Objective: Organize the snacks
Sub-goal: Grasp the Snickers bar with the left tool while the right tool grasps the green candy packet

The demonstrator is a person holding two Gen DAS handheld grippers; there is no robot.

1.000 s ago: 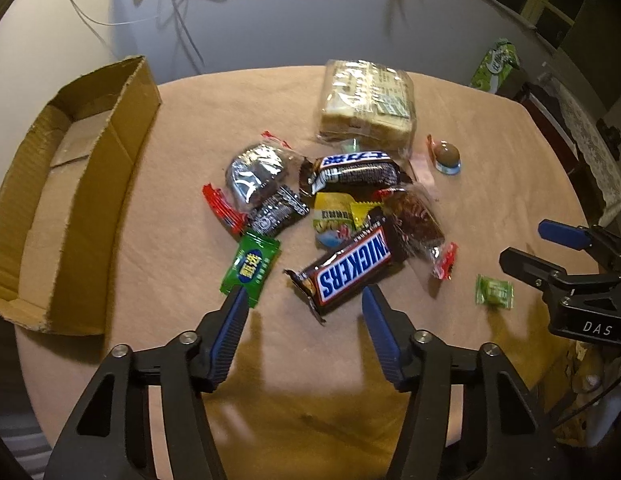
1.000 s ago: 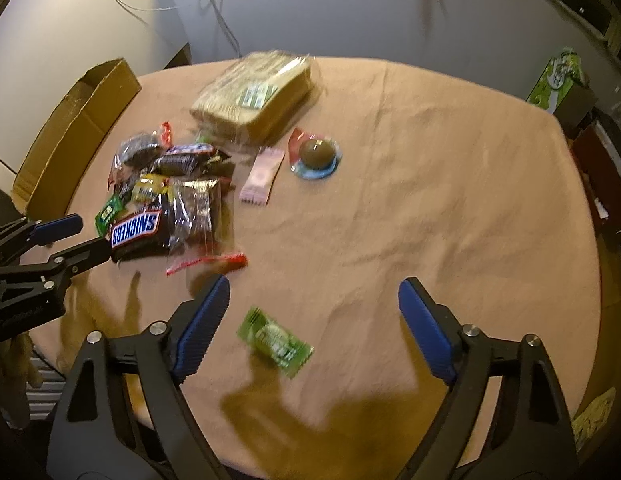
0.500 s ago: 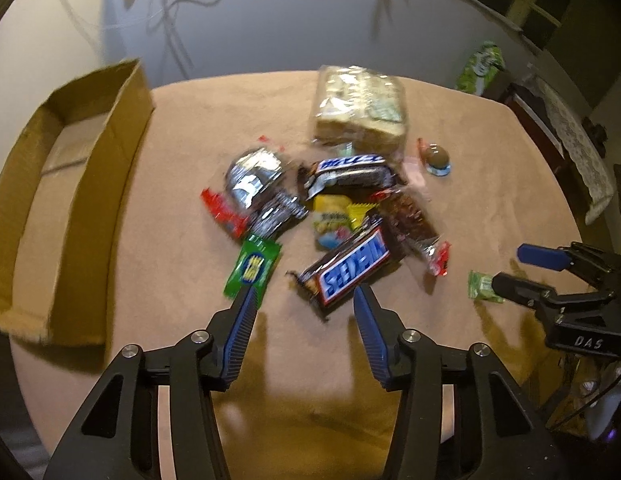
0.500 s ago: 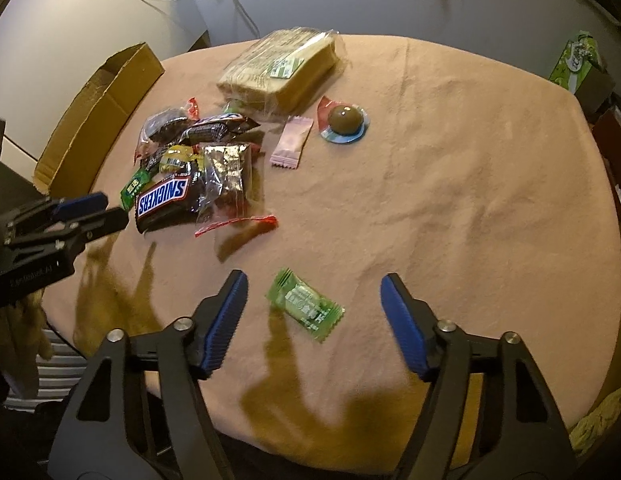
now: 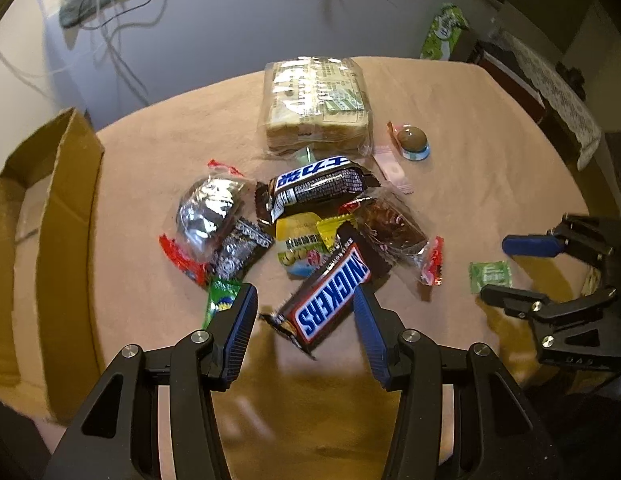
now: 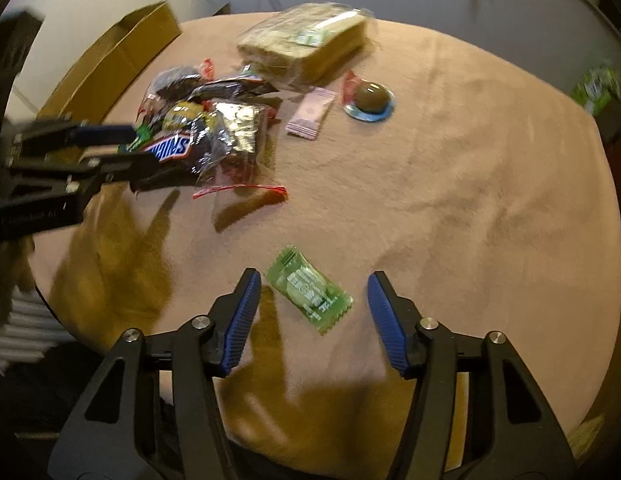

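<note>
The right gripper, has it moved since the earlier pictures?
Yes. The right gripper has come closer over the green candy, which now lies between its closing jaws, untouched.

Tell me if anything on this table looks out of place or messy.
Most snacks lie jumbled, overlapping around the Snickers bar. One small green candy lies alone, apart from the heap, between the right claw's open jaws. The cardboard box at the table's edge looks empty in the part that shows. Nothing looks spilled or torn.
</note>
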